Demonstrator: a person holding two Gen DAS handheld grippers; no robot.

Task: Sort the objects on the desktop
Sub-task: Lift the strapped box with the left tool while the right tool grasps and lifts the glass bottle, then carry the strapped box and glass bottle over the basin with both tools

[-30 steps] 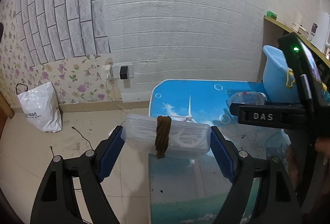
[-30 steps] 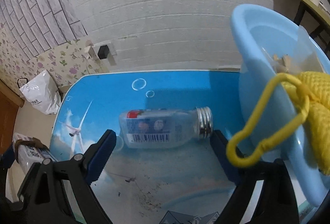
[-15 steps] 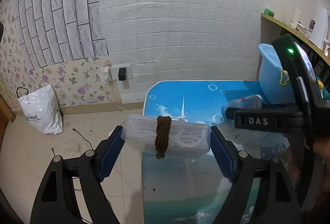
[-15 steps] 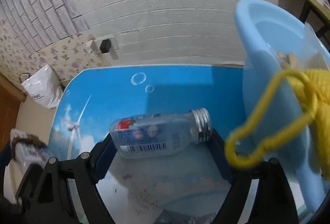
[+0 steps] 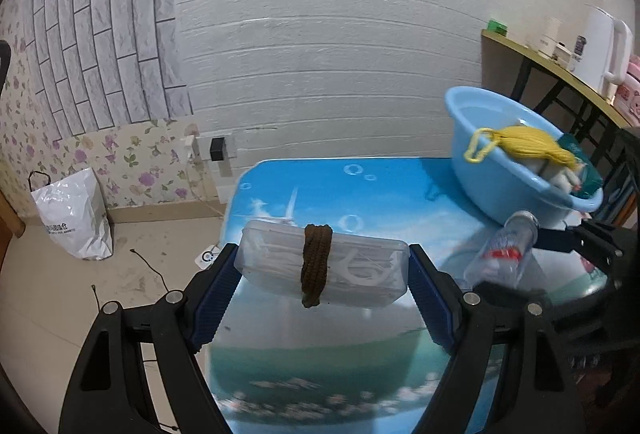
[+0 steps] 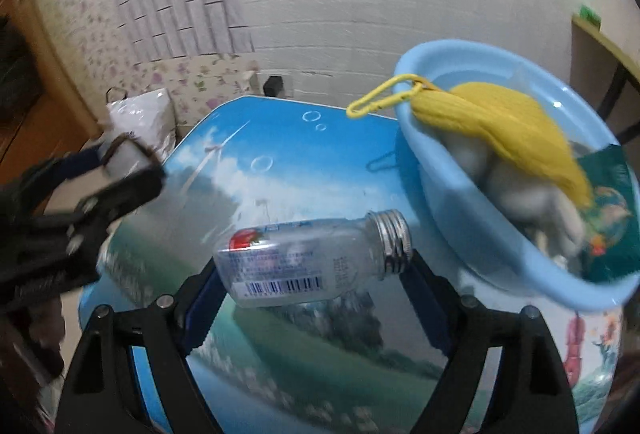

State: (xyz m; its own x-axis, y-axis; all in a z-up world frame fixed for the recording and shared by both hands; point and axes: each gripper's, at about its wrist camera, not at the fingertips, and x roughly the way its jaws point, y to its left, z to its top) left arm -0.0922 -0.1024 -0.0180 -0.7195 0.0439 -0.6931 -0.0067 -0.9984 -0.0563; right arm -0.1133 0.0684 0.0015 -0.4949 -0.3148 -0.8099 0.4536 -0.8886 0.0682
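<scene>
While left tool (image 5: 324, 268) grips box (image 5: 360, 266), right tool (image 6: 316, 276) grips bottle (image 6: 304, 262)

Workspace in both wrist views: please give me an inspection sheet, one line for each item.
Surface: small table with a printed blue sky picture; dirty specks on it.
Job's things: clear plastic box with a brown band around it; clear bottle with silver threaded neck, no cap seen; blue basin at the table's right, holding a yellow tassel and other items.
Clutter: nothing seen loose on the table.
Grippers: left gripper shut on the box; right gripper shut on the bottle, held sideways.
Cables: thin cord on the floor; black plug in wall socket.
Surroundings: white bag on the floor; white brick wall; side shelf with a kettle.
</scene>
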